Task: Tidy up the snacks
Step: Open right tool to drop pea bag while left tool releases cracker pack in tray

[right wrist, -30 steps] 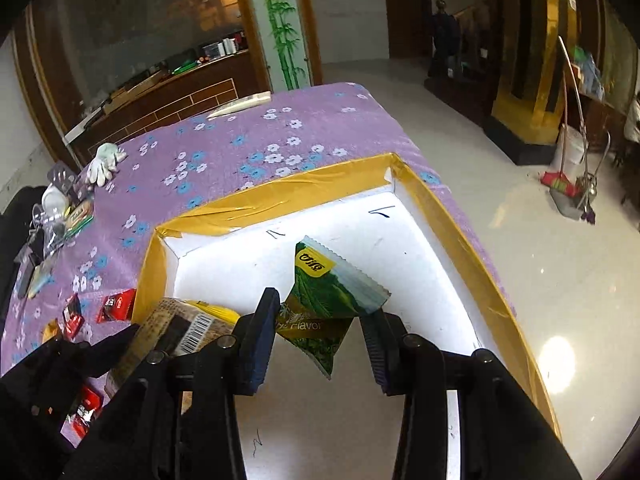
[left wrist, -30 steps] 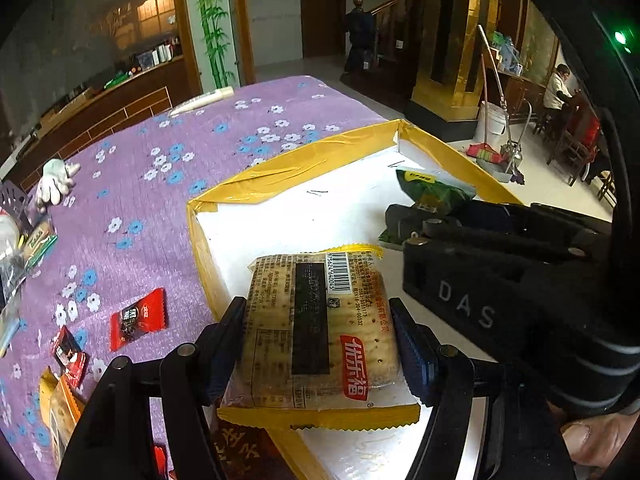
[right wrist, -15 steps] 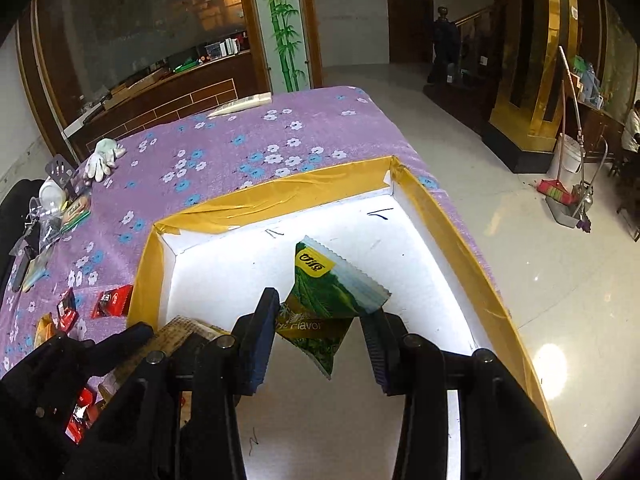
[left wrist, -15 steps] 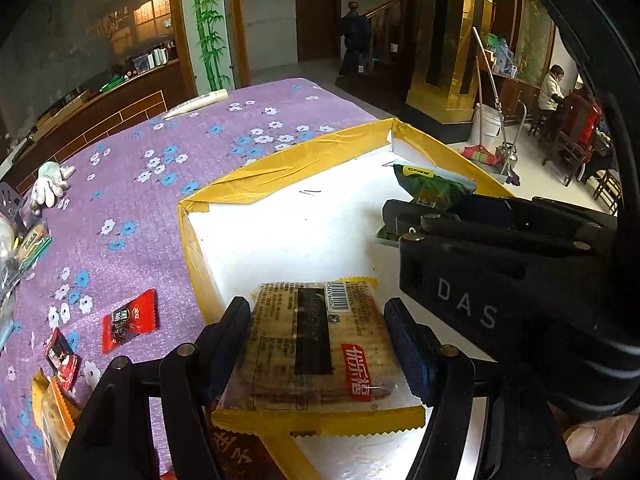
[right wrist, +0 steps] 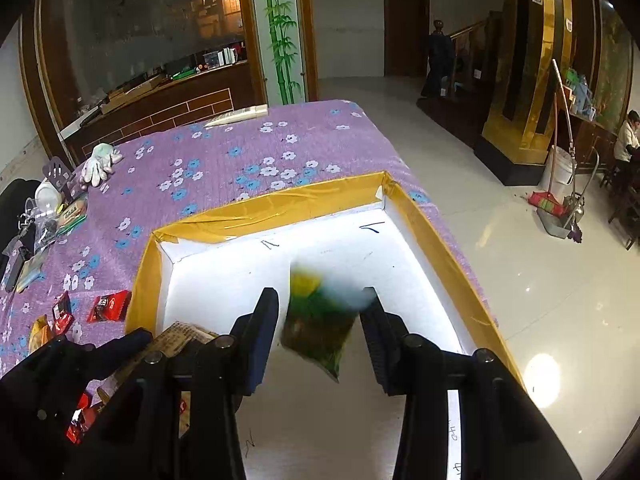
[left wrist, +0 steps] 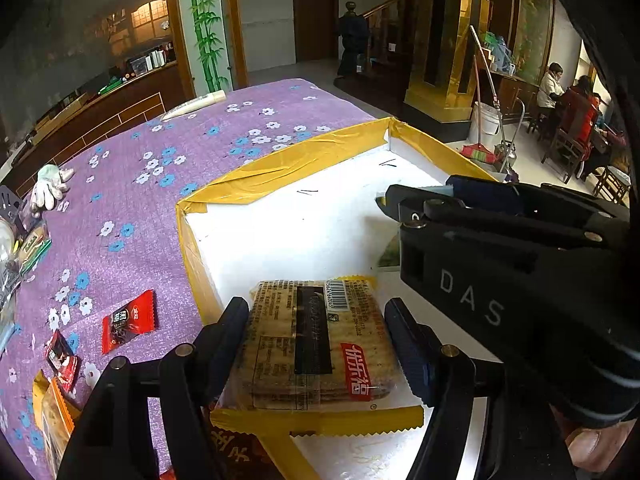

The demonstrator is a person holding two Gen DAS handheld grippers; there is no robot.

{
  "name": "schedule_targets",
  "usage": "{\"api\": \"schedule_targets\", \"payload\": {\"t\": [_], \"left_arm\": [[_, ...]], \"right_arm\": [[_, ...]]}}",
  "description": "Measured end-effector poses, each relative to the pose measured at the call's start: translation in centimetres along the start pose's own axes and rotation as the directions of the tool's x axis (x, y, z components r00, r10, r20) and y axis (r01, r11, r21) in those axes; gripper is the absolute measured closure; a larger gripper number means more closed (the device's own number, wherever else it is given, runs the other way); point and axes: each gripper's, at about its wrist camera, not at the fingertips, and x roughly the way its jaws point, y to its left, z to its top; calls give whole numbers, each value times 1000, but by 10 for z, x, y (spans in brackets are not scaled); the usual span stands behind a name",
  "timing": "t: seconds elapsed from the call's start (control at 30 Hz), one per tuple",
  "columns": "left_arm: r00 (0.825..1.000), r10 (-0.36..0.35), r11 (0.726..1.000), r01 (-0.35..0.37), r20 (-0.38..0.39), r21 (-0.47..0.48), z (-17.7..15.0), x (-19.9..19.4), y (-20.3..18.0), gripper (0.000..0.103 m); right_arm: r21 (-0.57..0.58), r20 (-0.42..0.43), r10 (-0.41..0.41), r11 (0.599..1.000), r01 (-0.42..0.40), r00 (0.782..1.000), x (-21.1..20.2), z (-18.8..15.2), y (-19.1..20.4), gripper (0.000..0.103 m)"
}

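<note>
My left gripper (left wrist: 316, 320) is shut on a clear pack of brown crackers (left wrist: 316, 340) with a yellow edge, held over the near left corner of the white box (left wrist: 296, 232) with yellow taped rim. My right gripper (right wrist: 320, 312) stands open above the box (right wrist: 400, 256). A green snack packet (right wrist: 316, 320), blurred, is between its fingers, loose and dropping toward the box floor. The right gripper shows in the left wrist view (left wrist: 500, 240) as a black body at right. The left gripper shows at lower left of the right wrist view (right wrist: 100, 360).
The box sits on a purple flowered tablecloth (left wrist: 140, 200). Red snack packets (left wrist: 128, 320) and orange ones (left wrist: 52, 412) lie left of the box. A white glove (left wrist: 50, 184), a tube (left wrist: 192, 106) and clutter lie farther off. The table's right edge drops to tiled floor (right wrist: 540, 280).
My right gripper has opened and let go of the green packet, which now falls blurred into the box. My left gripper has drawn back slightly, still holding the crackers.
</note>
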Motion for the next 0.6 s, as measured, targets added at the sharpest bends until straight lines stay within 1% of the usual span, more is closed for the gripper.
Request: {"api": "schedule_targets", "payload": {"t": [0.2,0.27,0.4,0.6], "left_arm": [[1000,4,1000,-4,24,5,0,-4,-1,29],[999,8,1000,-9,37,8,0,-7,-2,27],[999,9,1000,-9,52,6,1,-10,-2,26],[997,15,1000,-15,73,-2,2,-14,0,26]], "right_arm": [[3,26,-2,1000,2,1000,-5,1,-1,61],[4,44,-6,1000,6,999,-9,2,-1,61],[7,70,-13,1000,12,997,-15,2,-2,60],[3,107,-28,1000,28,994,-23,3,0,56]]}}
